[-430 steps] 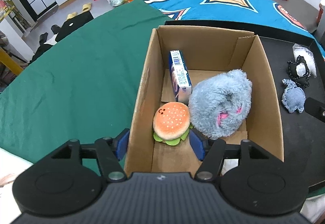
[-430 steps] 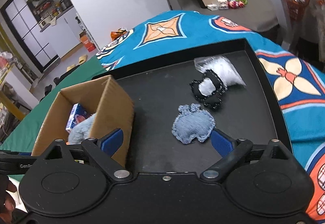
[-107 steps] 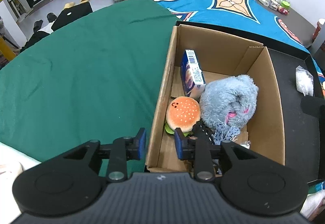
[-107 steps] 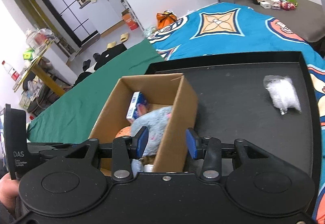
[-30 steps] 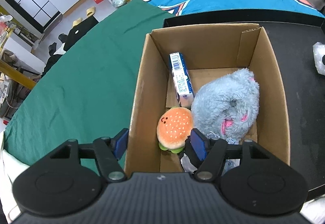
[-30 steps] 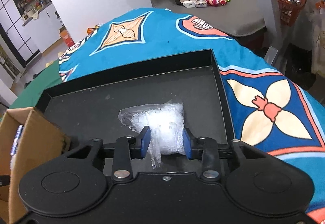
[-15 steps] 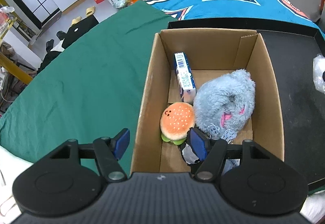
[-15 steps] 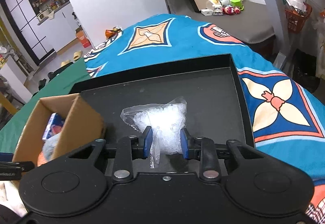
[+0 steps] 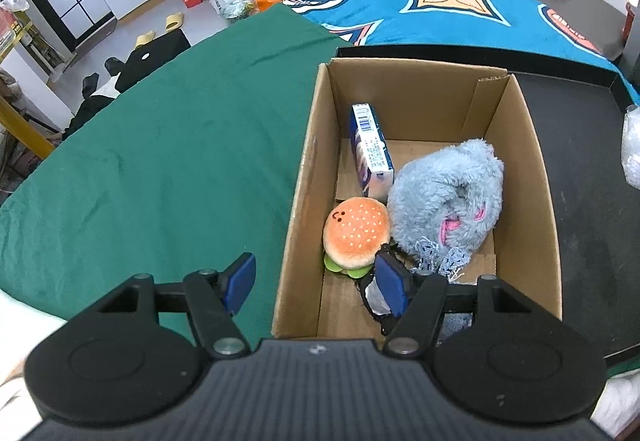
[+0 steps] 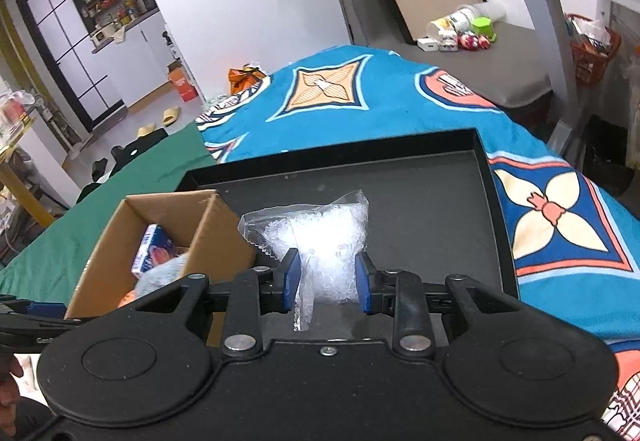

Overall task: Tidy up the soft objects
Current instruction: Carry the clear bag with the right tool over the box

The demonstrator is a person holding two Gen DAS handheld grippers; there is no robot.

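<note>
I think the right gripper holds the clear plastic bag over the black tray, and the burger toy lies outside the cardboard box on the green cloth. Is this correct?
Not quite. The burger toy lies inside the cardboard box, beside the blue plush, as the left wrist view shows. The rest holds: the right gripper grips the clear plastic bag over the black tray.

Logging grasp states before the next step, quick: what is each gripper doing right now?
Left gripper: open, holding nothing, its fingers straddling the cardboard box wall.
Right gripper: closed on the clear plastic bag, above the black tray.
</note>
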